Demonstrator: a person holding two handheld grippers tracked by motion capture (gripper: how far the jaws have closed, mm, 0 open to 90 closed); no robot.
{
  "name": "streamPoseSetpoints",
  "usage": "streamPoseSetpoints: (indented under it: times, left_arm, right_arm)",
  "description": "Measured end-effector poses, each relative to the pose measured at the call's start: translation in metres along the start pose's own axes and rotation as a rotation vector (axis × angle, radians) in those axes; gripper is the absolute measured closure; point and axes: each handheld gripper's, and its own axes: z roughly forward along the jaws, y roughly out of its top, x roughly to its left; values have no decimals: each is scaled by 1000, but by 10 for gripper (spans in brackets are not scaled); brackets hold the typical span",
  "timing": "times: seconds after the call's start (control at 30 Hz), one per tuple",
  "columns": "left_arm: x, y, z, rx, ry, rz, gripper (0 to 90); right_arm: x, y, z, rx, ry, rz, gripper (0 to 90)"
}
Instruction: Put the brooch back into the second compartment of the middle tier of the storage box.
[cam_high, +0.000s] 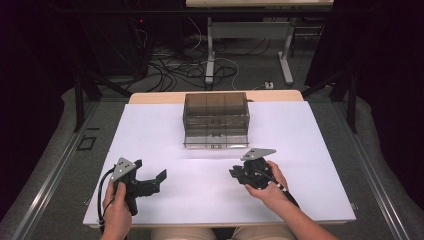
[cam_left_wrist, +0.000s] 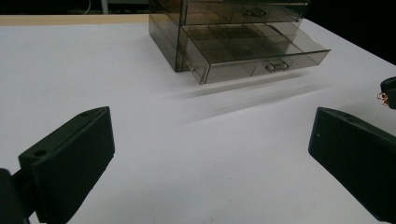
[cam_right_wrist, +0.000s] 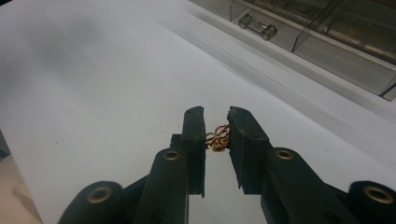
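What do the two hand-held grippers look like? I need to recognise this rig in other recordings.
Both are black. The left gripper has a pistol-style handle, blocky ribbed pads, a grey three-cornered plate on top and a black cable looping from it. The right gripper has a like plate, brass-ringed pivots and a black cable with white bands. Forearms are bare.

A white worktop (cam_high: 165, 135) is seen in the high view, with a strip of light wood (cam_high: 155, 97) showing along its far edge. Behind it, on the grey floor (cam_high: 250, 67), a tangle of black and white cables (cam_high: 180, 67) is spread out. The white legs of another table (cam_high: 210, 50) are placed further back, and a small white power strip (cam_high: 269, 85) lies near one of them. Dark frame bars (cam_high: 80, 95) are set at both sides of the worktop. A small red light (cam_high: 141, 21) is visible in the dark background.
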Motion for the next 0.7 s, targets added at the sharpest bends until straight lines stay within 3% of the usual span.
streamPoseSetpoints:
  times: [0.07, 0.2, 0.7]
  left_arm:
    - [0, 0, 0, 8, -1, 3, 6]
    - [-1, 0, 1, 9, -2, 9, 6]
    - [-3, -1, 2, 13, -10, 6, 6]
  right_arm:
    - [-1, 2, 0, -18, 2, 2, 764]
    - [-3, 8, -4, 15, -6, 5, 764]
    - [-11, 38, -4, 2, -22, 6, 764]
